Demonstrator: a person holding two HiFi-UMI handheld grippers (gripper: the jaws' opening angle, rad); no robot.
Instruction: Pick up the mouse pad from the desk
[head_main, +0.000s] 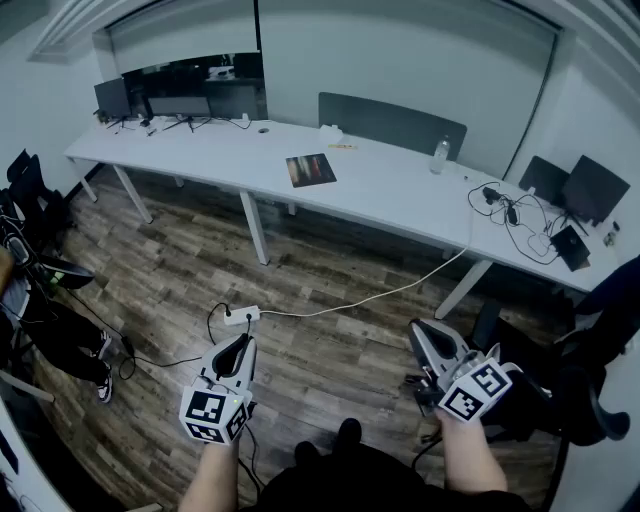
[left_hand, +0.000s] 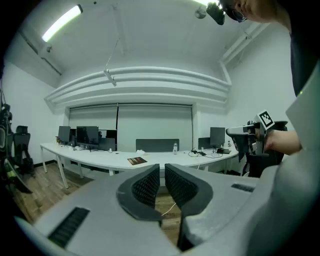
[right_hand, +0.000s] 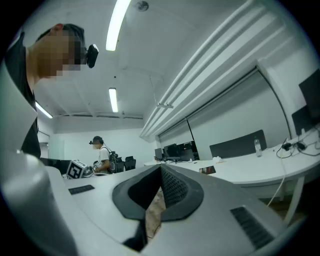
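Observation:
The mouse pad (head_main: 310, 170) is a dark rectangle with a colourful print, lying flat on the long white desk (head_main: 390, 185) across the room. It shows small in the left gripper view (left_hand: 137, 160) and in the right gripper view (right_hand: 207, 170). Both grippers are far from it, held over the wooden floor close to the person's body. My left gripper (head_main: 241, 343) (left_hand: 162, 167) points at the desk, jaws shut with nothing between them. My right gripper (head_main: 419, 330) (right_hand: 161, 168) is held level, its tips together and empty.
Monitors (head_main: 180, 100) stand at the desk's left end, with a water bottle (head_main: 439, 153) and tangled cables (head_main: 515, 220) to the right. A power strip (head_main: 241, 315) and its white cable lie on the floor. Office chairs (head_main: 30, 190) stand at left. Another person (right_hand: 102, 155) stands further off.

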